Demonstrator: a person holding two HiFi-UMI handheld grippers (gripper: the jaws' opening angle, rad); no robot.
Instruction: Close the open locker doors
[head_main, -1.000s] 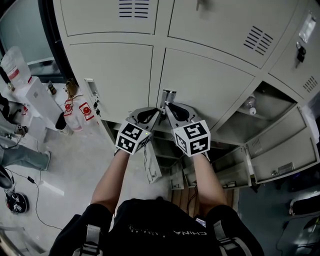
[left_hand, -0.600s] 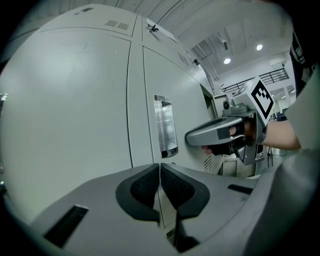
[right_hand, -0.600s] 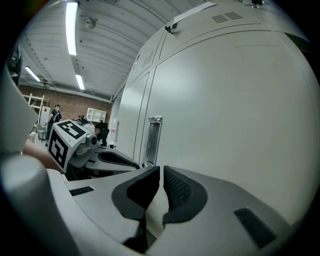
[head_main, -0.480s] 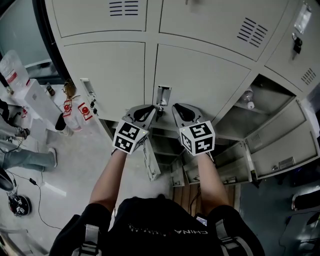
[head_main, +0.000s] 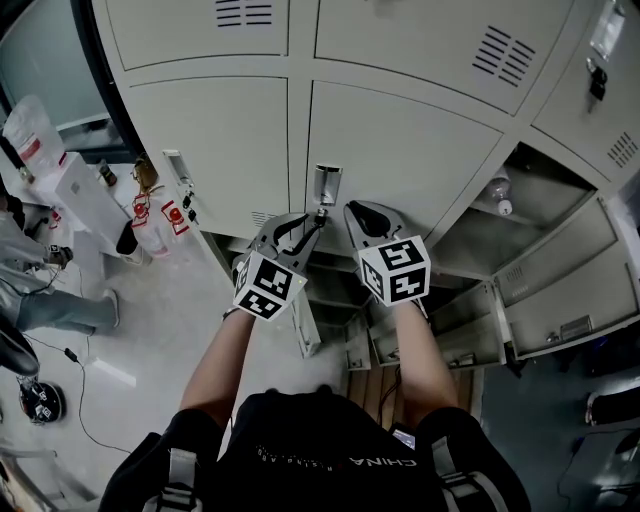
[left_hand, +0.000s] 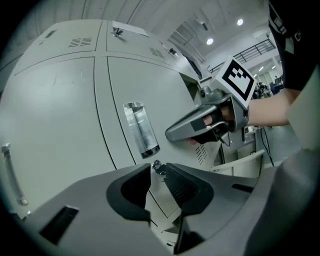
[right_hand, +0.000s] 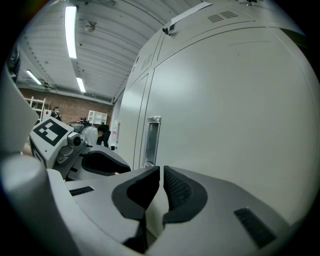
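The left forearm (head_main: 222, 362) reaches forward, bare. The left gripper (head_main: 312, 225) is aimed at the lock edge of a closed locker door (head_main: 400, 150), its jaws slightly apart. A small key (left_hand: 159, 167) in the lock shows in the gap; whether the jaws touch it cannot be told. The recessed handle (head_main: 327, 185) sits just above the key. The right gripper (head_main: 355, 214) is near the same door, its jaws almost together with only a slit between them, holding nothing. The 2 forearms run roughly parallel. Open locker doors (head_main: 560, 300) stand at far right.

open door (head_main: 575, 300) cropped right, bottle (head_main: 499, 207) tiny
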